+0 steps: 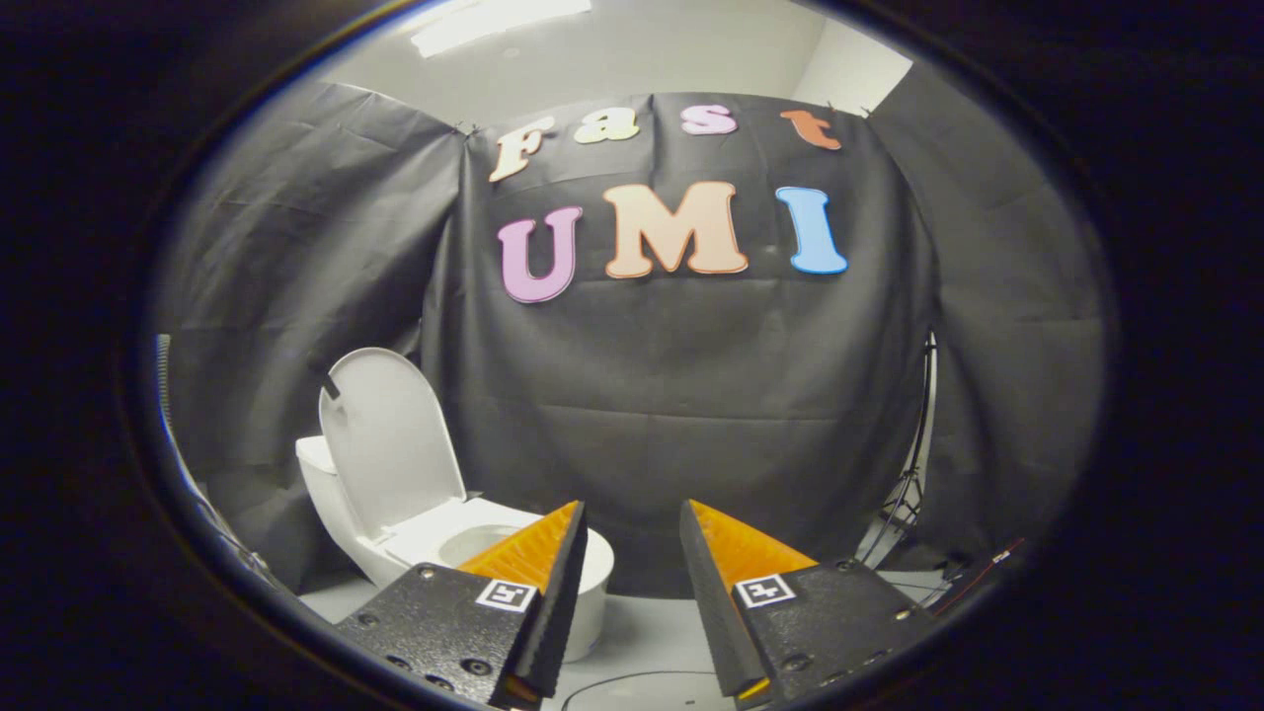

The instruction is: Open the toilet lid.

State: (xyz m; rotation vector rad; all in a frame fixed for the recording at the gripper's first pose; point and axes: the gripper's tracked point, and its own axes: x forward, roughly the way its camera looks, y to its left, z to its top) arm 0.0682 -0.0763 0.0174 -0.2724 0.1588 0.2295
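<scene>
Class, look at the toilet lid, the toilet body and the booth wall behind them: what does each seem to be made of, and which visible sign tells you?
Toilet lid: probably plastic, thin, smooth, white, standing raised.
Toilet body: looks like glazed ceramic, thick, rounded, softly shiny.
Booth wall: black cloth, matte, creased and folded.
The gripper hangs open, apart from them.

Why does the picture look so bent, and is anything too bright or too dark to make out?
In the gripper view the fisheye lens bows the cloth wall outward; the ceiling light glares white; the toilet, its lid raised, stays sharp and evenly lit; the open gripper holds nothing; the stand is dim.
</scene>
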